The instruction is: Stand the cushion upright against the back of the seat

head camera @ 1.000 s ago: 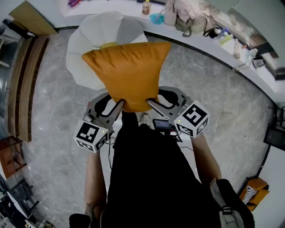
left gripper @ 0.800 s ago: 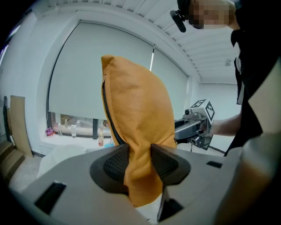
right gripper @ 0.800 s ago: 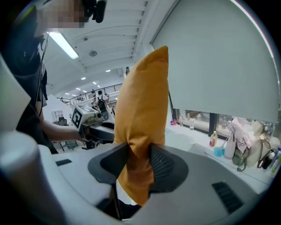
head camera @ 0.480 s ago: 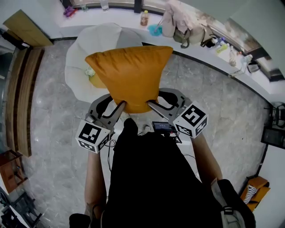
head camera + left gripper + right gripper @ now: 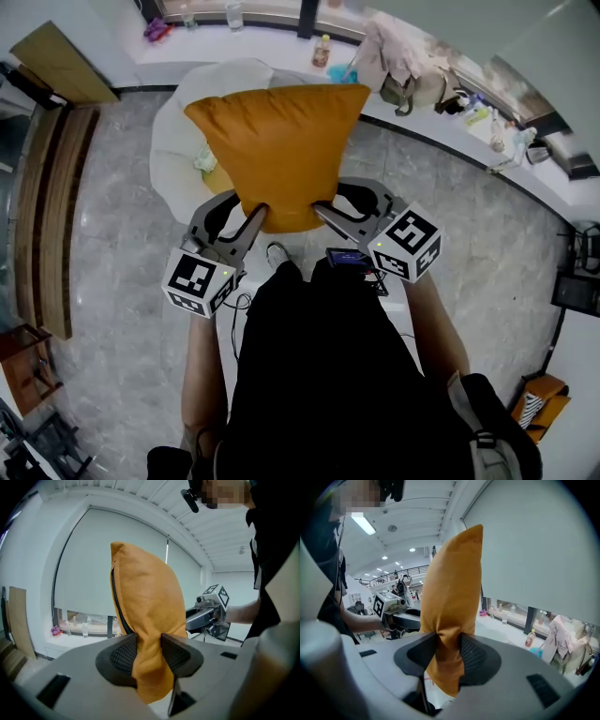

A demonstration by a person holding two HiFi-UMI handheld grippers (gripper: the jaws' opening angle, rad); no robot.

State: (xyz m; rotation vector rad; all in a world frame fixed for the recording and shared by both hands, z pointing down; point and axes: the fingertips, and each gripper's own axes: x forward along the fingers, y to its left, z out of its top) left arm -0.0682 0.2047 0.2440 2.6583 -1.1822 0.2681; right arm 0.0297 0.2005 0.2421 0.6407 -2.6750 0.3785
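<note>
An orange cushion (image 5: 277, 150) hangs in the air in front of the person, held by its near edge. My left gripper (image 5: 262, 214) is shut on its left lower corner, and in the left gripper view the pads pinch the orange fabric (image 5: 147, 620). My right gripper (image 5: 319, 211) is shut on the right lower corner, the cloth (image 5: 452, 616) bunched between its pads. Behind and below the cushion stands a white round seat (image 5: 178, 141), partly hidden by it. A small yellow and green thing (image 5: 208, 167) lies on the seat.
A white window ledge (image 5: 422, 122) curves behind the seat, carrying bottles (image 5: 322, 51), bags (image 5: 403, 66) and clutter. A wooden bench (image 5: 52, 197) runs along the left. Grey marble floor (image 5: 122, 281) lies around. The person's dark clothing fills the lower middle.
Both grippers and the cushion have moved forward towards the white seat and the ledge. The cushion now covers more of the seat. The grip on both corners is unchanged.
</note>
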